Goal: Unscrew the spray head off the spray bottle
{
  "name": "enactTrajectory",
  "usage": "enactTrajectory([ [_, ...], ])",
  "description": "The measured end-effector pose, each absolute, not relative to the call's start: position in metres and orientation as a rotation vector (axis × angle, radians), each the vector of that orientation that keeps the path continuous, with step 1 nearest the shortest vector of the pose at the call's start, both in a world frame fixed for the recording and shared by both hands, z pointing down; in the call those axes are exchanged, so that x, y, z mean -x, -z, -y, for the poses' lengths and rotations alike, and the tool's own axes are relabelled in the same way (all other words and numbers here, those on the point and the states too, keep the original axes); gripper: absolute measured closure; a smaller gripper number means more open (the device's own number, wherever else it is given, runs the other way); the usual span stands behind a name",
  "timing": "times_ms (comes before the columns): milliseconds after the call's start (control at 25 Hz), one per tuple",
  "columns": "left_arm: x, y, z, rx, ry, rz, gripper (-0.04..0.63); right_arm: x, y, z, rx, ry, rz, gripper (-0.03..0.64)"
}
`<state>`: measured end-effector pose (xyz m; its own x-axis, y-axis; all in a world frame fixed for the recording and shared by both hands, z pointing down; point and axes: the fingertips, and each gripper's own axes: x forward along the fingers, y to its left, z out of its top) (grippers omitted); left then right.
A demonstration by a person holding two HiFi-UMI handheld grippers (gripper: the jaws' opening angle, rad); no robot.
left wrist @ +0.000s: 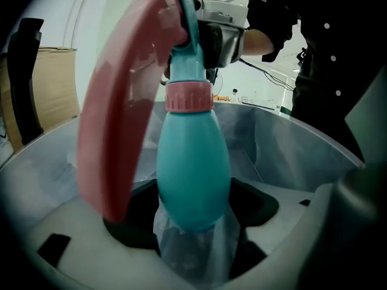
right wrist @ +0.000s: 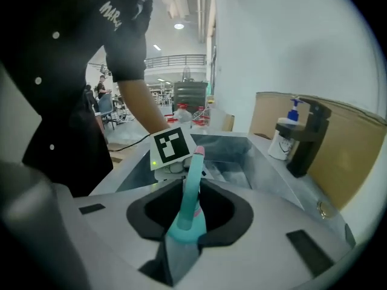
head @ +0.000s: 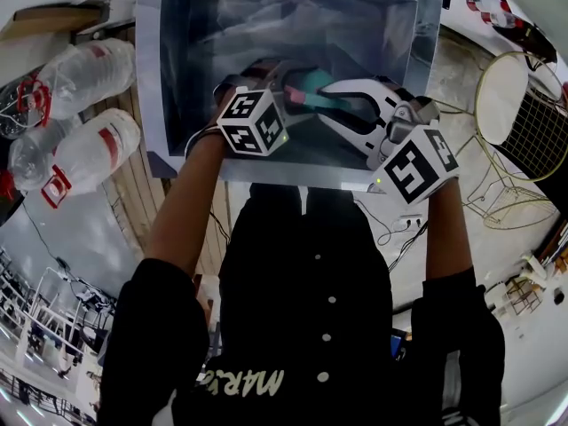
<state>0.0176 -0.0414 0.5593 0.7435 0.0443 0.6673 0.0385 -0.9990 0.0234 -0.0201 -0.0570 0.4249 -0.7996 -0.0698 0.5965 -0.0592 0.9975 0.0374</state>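
Over a steel sink [head: 177, 87], the left gripper [left wrist: 195, 252] clamps the teal spray bottle [left wrist: 193, 174] by its base between its fingers. Beyond them, the right gripper [right wrist: 181, 246] pinches the spray head [right wrist: 188, 192]. Twisting there, away from the pink collar [left wrist: 188, 96], risks the fingers slipping or the head flexing.

**Spray bottle [head: 306, 93] mostly out of sight**

In the head view only a teal-and-pink sliver shows, with the rest behind the left gripper [left wrist: 193, 252] and right gripper [right wrist: 180, 249]. The bottle's base is sunk between the left jaws. The spray head [left wrist: 118, 107] looms blurred, its top cut off by the picture's edge. The grippers cover the near wall of the sink [head: 177, 60].
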Motion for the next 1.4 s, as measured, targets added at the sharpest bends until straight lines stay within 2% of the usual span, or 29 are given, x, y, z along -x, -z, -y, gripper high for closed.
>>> enactTrajectory([
  [120, -0.018, -0.56, 0.041, -2.927, -1.127, -0.069, 0.222, 0.021, -0.426, 0.059, -0.096, 0.028, 2.491, 0.505],
  [240, -0.018, -0.56, 0.042, -2.928, -1.127, -0.063, 0.222, 0.01, -0.422, 0.065, -0.25, -0.054, 2.447, 0.385],
  [320, -0.017, -0.56, 0.042, -2.927, -1.127, -0.061, 0.222, 0.001, -0.407, 0.065, -0.447, -0.171, 2.457, 0.379],
  [480, -0.017, -0.559, 0.042, -2.929, -1.123, -0.061, 0.222, 0.004, -0.371, 0.052, -0.96, -0.613, 2.569, 0.366],
  [680, -0.017, -0.56, 0.042, -2.932, -1.111, -0.059, 0.222, 0.018, -0.407, 0.028, -0.972, -0.777, 2.404, 0.298],
  [840, -0.018, -0.56, 0.042, -2.941, -1.093, -0.056, 0.222, 0.018, -0.419, 0.041, -1.003, -0.798, 2.376, 0.274],
  [1280, -0.02, -0.559, 0.04, -2.958, -1.046, -0.058, 0.222, 0.029, -0.428, 0.062, -1.042, -0.606, 2.393, 0.267],
  [1320, -0.021, -0.559, 0.039, -2.961, -1.049, -0.061, 0.222, 0.029, -0.431, 0.063, -1.046, -0.582, 2.381, 0.27],
  [1400, -0.022, -0.559, 0.039, -2.962, -1.05, -0.065, 0.222, 0.026, -0.435, 0.067, -1.067, -0.518, 2.36, 0.318],
])
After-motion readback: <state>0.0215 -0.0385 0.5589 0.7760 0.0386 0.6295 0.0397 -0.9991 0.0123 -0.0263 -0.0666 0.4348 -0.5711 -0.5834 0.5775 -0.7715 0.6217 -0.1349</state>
